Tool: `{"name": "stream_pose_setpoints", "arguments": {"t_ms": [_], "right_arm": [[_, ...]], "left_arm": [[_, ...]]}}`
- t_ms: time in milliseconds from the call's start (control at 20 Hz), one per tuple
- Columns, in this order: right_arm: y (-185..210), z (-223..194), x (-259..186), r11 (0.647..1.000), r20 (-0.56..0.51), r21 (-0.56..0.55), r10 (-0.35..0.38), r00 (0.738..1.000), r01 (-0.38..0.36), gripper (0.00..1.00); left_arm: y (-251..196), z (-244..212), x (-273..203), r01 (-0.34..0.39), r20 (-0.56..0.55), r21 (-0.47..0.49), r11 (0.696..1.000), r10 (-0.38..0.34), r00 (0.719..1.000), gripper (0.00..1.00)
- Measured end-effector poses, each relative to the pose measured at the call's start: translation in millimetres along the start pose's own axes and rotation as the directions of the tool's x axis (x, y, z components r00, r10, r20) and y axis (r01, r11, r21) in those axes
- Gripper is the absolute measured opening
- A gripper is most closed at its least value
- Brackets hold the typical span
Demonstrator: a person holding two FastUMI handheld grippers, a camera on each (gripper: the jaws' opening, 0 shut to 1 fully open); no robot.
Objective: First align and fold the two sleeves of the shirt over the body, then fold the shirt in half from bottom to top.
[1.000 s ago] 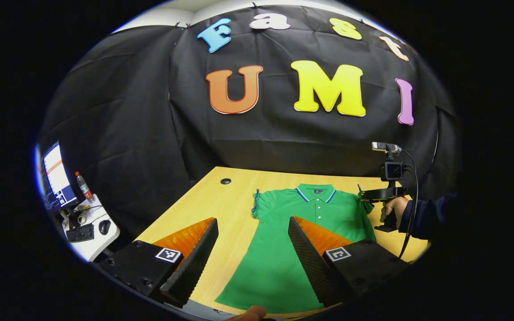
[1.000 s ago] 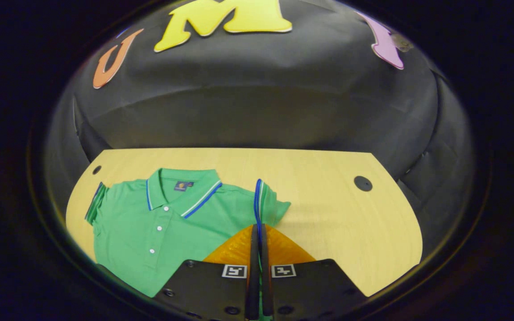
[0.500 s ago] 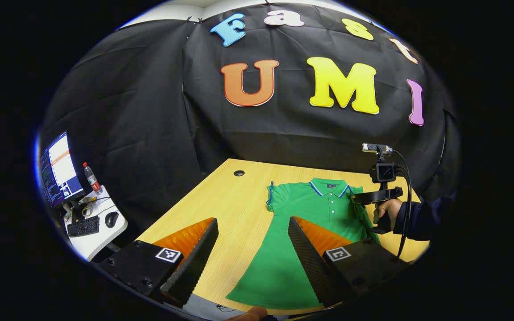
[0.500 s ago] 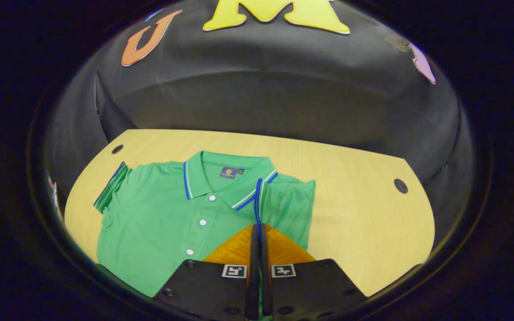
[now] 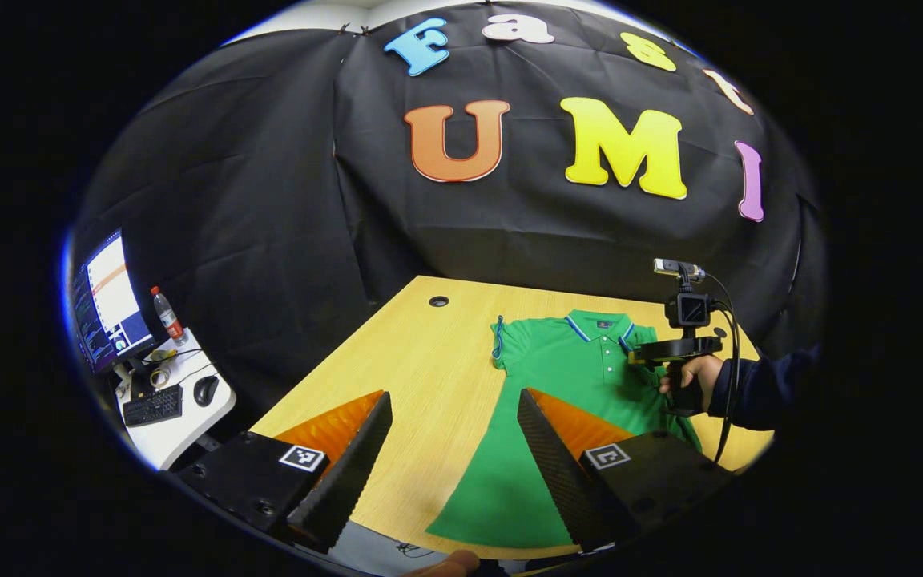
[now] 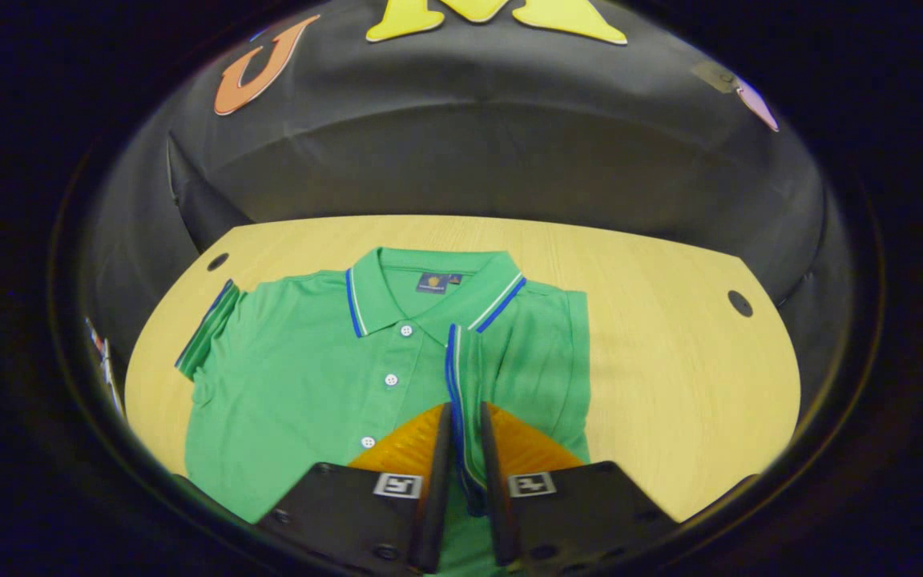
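**Right sleeve laid over the chest, left sleeve not yet folded**

Nearest in the right gripper view, at 6 o'clock, the right gripper (image 6: 461,489) has its fingers narrowly parted with the striped cuff of the right sleeve (image 6: 465,401) running between them. A slim gap shows on either side of the cloth, so I cannot tell whether the pads grip it or have just let go. The sleeve is doubled inward over the body, its cuff lying beside the button placket — judging by that, the first sleeve fold is at its release point.

In the left gripper view the left gripper (image 5: 453,457) sits at 6 o'clock with its fingers spread wide and nothing between them, above the near table edge and the shirt's hem, probably waiting its turn. Farther off at 3 o'clock, a hand (image 5: 690,377) in a dark sleeve holds the right gripper over the shirt's shoulder.

The green polo shirt (image 6: 309,377) lies flat, face up on the wooden table (image 6: 670,361), collar toward 12 o'clock and buttons showing. Its left sleeve (image 6: 207,330) sticks out at 9 o'clock — unfolded, and likely next.
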State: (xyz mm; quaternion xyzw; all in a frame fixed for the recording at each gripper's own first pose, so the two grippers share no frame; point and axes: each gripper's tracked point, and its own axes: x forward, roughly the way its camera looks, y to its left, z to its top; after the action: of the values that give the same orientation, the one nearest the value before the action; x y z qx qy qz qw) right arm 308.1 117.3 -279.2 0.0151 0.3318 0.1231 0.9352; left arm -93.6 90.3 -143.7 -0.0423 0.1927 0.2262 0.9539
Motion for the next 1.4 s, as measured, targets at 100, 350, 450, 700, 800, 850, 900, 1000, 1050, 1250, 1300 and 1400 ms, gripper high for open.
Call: {"name": "stream_pose_setpoints", "arguments": {"t_ms": [100, 350, 450, 700, 800, 850, 900, 1000, 1050, 1250, 1300, 1400], "right_arm": [[2.1, -0.5, -10.4, 1.0, 0.006, 0.021, 0.008, 1.0, -0.008, 0.57], [-14.5, -4.4, -61.5, 0.999, 0.045, 0.028, -0.022, 0.999, 0.021, 0.93], [-27.6, -4.1, -84.8, 0.999, 0.071, 0.029, -0.039, 0.997, 0.037, 0.94], [-61.5, -2.8, -158.0, 0.996, 0.154, 0.044, -0.089, 0.984, 0.083, 0.94], [-71.5, -4.2, -188.8, 0.994, 0.189, 0.047, -0.109, 0.976, 0.102, 0.95], [-77.7, -8.3, -204.1, 0.992, 0.199, 0.048, -0.125, 0.972, 0.118, 0.95], [-82.1, -12.1, -221.2, 0.99, 0.211, 0.054, -0.139, 0.968, 0.131, 0.94], [-88.4, -17.3, -251.5, 0.986, 0.229, 0.07, -0.163, 0.96, 0.15, 0.95], [-89.0, -20.4, -268.1, 0.984, 0.241, 0.084, -0.17, 0.955, 0.154, 0.95], [-84.9, -40.0, -320.0, 0.981, 0.242, 0.107, -0.181, 0.953, 0.159, 0.94], [-84.1, -44.4, -329.2, 0.981, 0.239, 0.106, -0.186, 0.953, 0.165, 0.94], [-81.1, -53.6, -343.8, 0.978, 0.229, 0.105, -0.199, 0.953, 0.179, 0.94]], "left_arm": [[6.3, 0.3, 2.7, 0.011, 0.005, 0.001, 1.0, -0.011, 1.0, 1.0], [7.5, 13.9, 27.5, 0.083, 0.002, -0.023, 0.996, -0.083, 0.997, 1.0], [8.2, 26.8, 41.4, 0.114, 0.019, -0.02, 0.993, -0.114, 0.993, 1.0], [-2.0, 41.9, 104.7, 0.18, 0.041, 0.017, 0.984, -0.18, 0.983, 1.0], [-16.0, 39.4, 133.0, 0.227, 0.015, 0.017, 0.974, -0.227, 0.974, 1.0], [-21.4, 38.3, 147.0, 0.245, 0.005, 0.01, 0.969, -0.245, 0.97, 1.0], [-26.9, 37.4, 163.0, 0.255, 0.0, -0.001, 0.967, -0.255, 0.967, 1.0], [-38.2, 30.3, 193.5, 0.265, -0.022, -0.028, 0.964, -0.266, 0.964, 1.0], [-41.8, 26.8, 206.2, 0.272, -0.035, -0.042, 0.961, -0.274, 0.961, 1.0], [-53.2, 4.8, 266.6, 0.263, -0.102, -0.045, 0.964, -0.266, 0.959, 1.0], [-54.9, -1.2, 281.4, 0.25, -0.124, -0.038, 0.967, -0.253, 0.959, 1.0], [-60.3, -12.1, 306.0, 0.244, -0.161, -0.032, 0.969, -0.246, 0.956, 1.0]]}}
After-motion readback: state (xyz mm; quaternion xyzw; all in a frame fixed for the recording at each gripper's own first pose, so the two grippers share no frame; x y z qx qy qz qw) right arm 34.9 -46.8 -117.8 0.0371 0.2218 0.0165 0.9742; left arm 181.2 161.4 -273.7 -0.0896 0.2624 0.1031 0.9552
